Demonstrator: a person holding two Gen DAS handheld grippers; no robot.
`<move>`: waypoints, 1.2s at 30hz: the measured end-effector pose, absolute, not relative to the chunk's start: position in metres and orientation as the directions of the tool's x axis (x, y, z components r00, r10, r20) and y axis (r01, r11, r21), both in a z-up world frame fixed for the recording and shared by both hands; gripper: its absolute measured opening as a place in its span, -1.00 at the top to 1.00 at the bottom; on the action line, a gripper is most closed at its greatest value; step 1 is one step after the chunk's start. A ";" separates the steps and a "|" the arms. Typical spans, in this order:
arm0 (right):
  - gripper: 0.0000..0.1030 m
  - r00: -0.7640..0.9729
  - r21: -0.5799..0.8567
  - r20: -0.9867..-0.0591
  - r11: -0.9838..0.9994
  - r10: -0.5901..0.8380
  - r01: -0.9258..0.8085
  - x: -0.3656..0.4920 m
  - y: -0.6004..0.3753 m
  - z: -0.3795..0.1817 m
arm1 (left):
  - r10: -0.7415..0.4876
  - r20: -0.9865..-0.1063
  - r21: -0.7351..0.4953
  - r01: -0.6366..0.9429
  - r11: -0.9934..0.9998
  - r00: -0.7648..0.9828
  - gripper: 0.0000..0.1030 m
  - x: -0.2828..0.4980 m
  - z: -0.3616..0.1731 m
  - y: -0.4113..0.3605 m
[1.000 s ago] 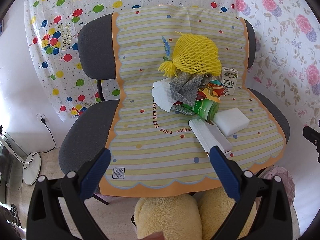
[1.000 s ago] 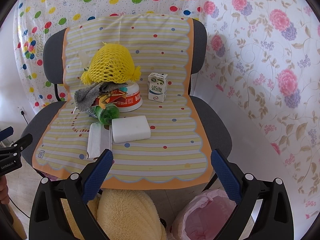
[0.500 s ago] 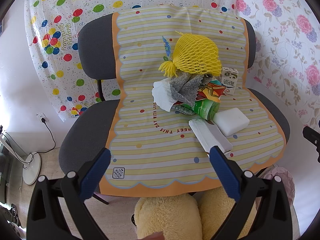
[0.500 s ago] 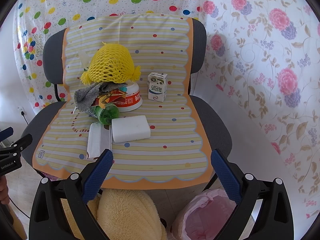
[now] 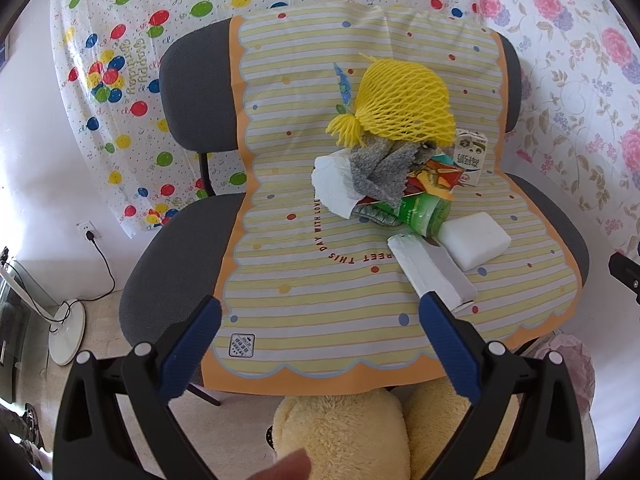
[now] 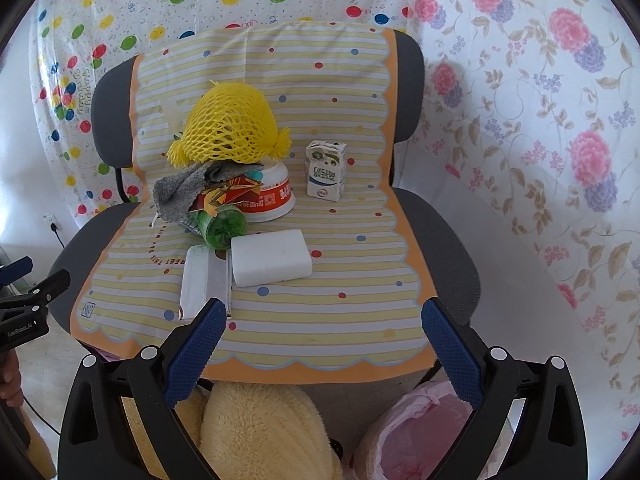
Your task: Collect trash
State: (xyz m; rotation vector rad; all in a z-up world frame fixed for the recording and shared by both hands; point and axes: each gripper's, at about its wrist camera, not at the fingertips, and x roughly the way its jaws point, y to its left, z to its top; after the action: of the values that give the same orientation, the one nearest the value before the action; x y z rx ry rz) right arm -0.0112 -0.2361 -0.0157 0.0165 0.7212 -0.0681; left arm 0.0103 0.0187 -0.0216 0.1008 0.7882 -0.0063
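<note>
Both my grippers hang spread wide and empty before the chair. From my right gripper (image 6: 320, 322), the white foam block (image 6: 272, 257) lies at twelve o'clock on the striped cloth (image 6: 360, 312), its long side running nine to three. From my left gripper (image 5: 320, 322) it sits at two o'clock, farther off, so I judge the right nearer. The pink bag (image 6: 420, 432) waits at five o'clock.

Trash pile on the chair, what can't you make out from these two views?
- Bowl: right view shows part; yellow foam net and grey cloth cover the rest.
- Green bottle: its upper part lies under the wrappers.
- Pink bag: cut by the right view's lower edge.
</note>
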 end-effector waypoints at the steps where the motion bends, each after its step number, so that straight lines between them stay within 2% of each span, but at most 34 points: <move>1: -0.88 0.754 0.001 -0.656 0.999 -0.040 0.054 -0.007 -0.237 -0.020 | 0.032 -0.712 0.081 0.038 0.996 0.702 -0.87 0.014 -0.025 0.020; 7: -0.88 0.753 0.039 -0.657 0.999 0.045 -0.025 0.031 -0.237 -0.049 | 0.018 -0.730 0.062 0.040 0.997 0.684 -0.87 0.030 -0.043 0.021; 10: -0.88 0.797 0.025 -0.601 0.998 0.066 -0.064 0.047 -0.229 -0.064 | 0.014 -0.739 0.052 0.035 0.998 0.674 -0.87 0.040 -0.052 0.020; 16: -0.87 0.736 -0.009 -0.670 0.991 0.093 -0.134 0.091 -0.214 -0.098 | 0.022 -0.756 0.064 0.041 0.997 0.654 -0.87 0.060 -0.073 0.013; 22: -0.75 0.717 0.116 -0.669 0.980 0.197 -0.162 0.119 -0.241 -0.105 | -0.010 -0.787 0.037 0.064 0.997 0.617 -0.87 0.073 -0.085 0.005; 23: -0.61 0.715 0.119 -0.670 0.979 0.200 -0.163 0.122 -0.244 -0.104 | 0.012 -0.786 0.065 0.064 0.996 0.618 -0.87 0.076 -0.087 0.000; 25: -0.06 0.706 0.120 -0.680 0.980 0.198 -0.160 0.133 -0.249 -0.105 | 0.007 -0.792 0.068 0.076 0.995 0.611 -0.86 0.082 -0.089 -0.007; 27: -0.07 0.682 0.163 -0.695 0.974 0.226 -0.157 0.147 -0.258 -0.109 | -0.005 -0.802 0.054 0.082 0.995 0.598 -0.83 0.089 -0.092 -0.013; 28: -0.07 0.677 0.176 -0.698 0.972 0.234 -0.155 0.151 -0.260 -0.112 | -0.019 -0.803 0.044 0.091 0.995 0.596 -0.67 0.090 -0.093 -0.017; 30: -0.07 0.657 0.214 -0.708 0.965 0.260 -0.151 0.161 -0.263 -0.118 | -0.043 -0.812 0.031 0.118 0.993 0.581 -0.52 0.091 -0.096 -0.024; 33: -0.04 0.607 0.302 -0.727 0.944 0.320 -0.135 0.170 -0.271 -0.134 | -0.090 -0.818 0.006 0.165 0.986 0.568 -0.46 0.087 -0.099 -0.033; 34: 0.08 0.602 0.330 -0.723 0.935 0.339 -0.130 0.169 -0.272 -0.137 | -0.103 -0.817 0.001 0.180 0.984 0.568 -0.45 0.085 -0.099 -0.037; 35: 0.37 0.596 0.377 -0.708 0.916 0.380 -0.136 0.167 -0.275 -0.139 | -0.115 -0.815 -0.003 0.194 0.981 0.568 -0.45 0.084 -0.098 -0.040; 36: 0.37 0.592 0.407 -0.694 0.902 0.409 -0.146 0.165 -0.276 -0.139 | -0.125 -0.814 -0.005 0.208 0.978 0.567 -0.45 0.082 -0.099 -0.044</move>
State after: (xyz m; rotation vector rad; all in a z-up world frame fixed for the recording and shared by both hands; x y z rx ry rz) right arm 0.1652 -0.2758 -0.1391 0.3248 0.8818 0.3295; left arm 0.0818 -0.0437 -0.0987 0.0949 0.9483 -0.1965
